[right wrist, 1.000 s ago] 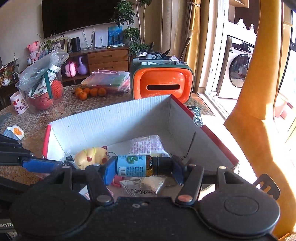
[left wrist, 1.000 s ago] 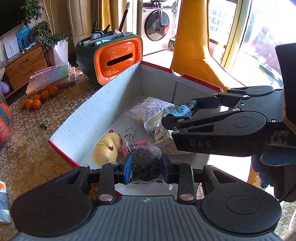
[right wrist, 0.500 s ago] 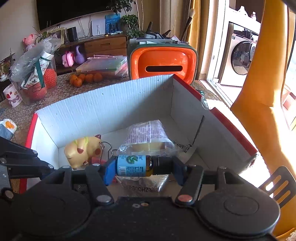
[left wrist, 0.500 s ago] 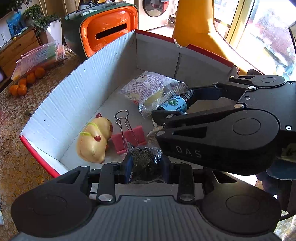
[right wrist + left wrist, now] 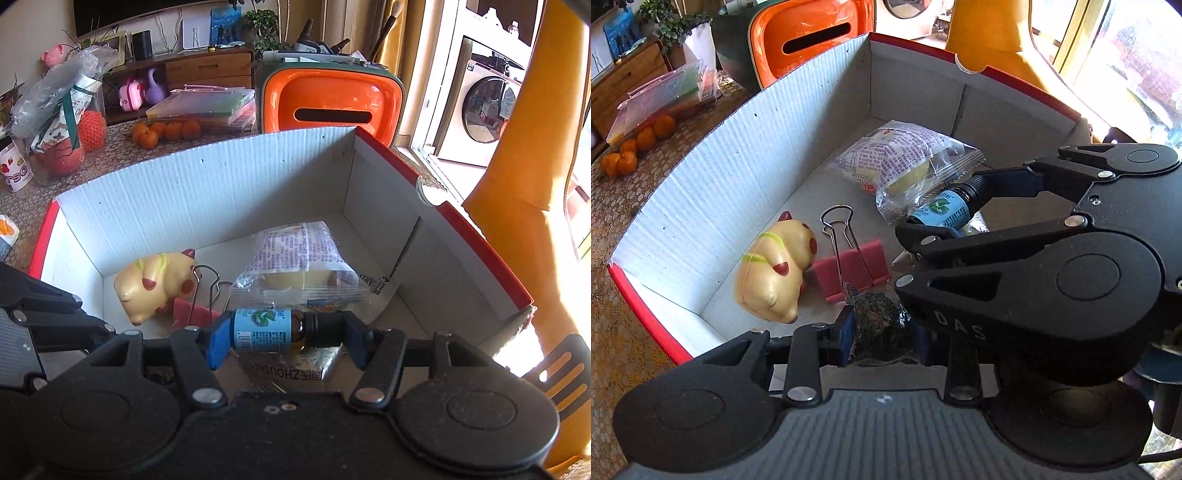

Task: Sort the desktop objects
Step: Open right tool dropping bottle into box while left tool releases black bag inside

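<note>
Left gripper (image 5: pixel 882 330): clamped on dark packet (image 5: pixel 879 325), now lower, inside box (image 5: pixel 746 155).
Right gripper (image 5: pixel 286 334): clamped on bottle (image 5: pixel 267 330), also lower, over wrapped snack (image 5: pixel 295 258).
Meaning: release probably next.

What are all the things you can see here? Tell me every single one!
cardboard box: 1, white inside with red rim, on the table
piggy toy: 1, cream yellow, lying in the box
binder clip: 1, red, in the box beside the piggy toy
snack packet: 1, clear with purple print, in the box
flat packet: 1, printed, under the bottle
orange bin: 1, orange and green, behind the box
oranges: several, on the table
little bottle: 1, blue label, in the right gripper
dark bag: 1, blackish, in the left gripper
</note>
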A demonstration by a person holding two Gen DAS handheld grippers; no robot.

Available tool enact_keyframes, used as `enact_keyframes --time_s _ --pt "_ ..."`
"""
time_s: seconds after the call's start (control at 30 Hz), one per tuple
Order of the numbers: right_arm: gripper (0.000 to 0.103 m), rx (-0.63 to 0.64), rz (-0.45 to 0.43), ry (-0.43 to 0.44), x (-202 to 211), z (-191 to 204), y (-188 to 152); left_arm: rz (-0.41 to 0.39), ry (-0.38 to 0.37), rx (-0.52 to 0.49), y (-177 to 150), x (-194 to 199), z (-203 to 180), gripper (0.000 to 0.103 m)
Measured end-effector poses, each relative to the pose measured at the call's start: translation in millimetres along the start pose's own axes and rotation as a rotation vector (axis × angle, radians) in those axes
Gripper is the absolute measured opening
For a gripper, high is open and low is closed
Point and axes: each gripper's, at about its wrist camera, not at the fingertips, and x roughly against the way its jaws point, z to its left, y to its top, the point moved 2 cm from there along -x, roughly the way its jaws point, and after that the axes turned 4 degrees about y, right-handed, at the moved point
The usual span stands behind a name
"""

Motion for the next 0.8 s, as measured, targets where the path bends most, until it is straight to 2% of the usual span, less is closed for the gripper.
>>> enact_keyframes --time_s 0.1,0.23,0.43,0.6,0.8 --pt "0.061 0.003 0.004 -0.006 -1.0 -0.1 -0.1 0.004 -0.01 0.003 -0.8 0.7 -0.1 0.032" --pt "0.062 0.008 0.011 -0.007 -1.1 0.7 0.4 -0.026 0.009 0.003 -2.9 6.9 -1.0 0.039" --pt "0.065 0.007 -0.004 -0.01 5.8 2.5 2.3 -0.068 0.008 0.012 -6.1 19.1 0.7 0.04" --pt "0.071 0.007 -0.018 -0.011 15.6 5.5 4.1 -0.093 -0.001 0.051 -10.6 32.3 5.2 0.045" --pt "0.074 -0.002 -0.05 0.008 35.5 10.6 5.4 -0.175 -0.039 0.07 -24.2 63.2 6.6 0.048"
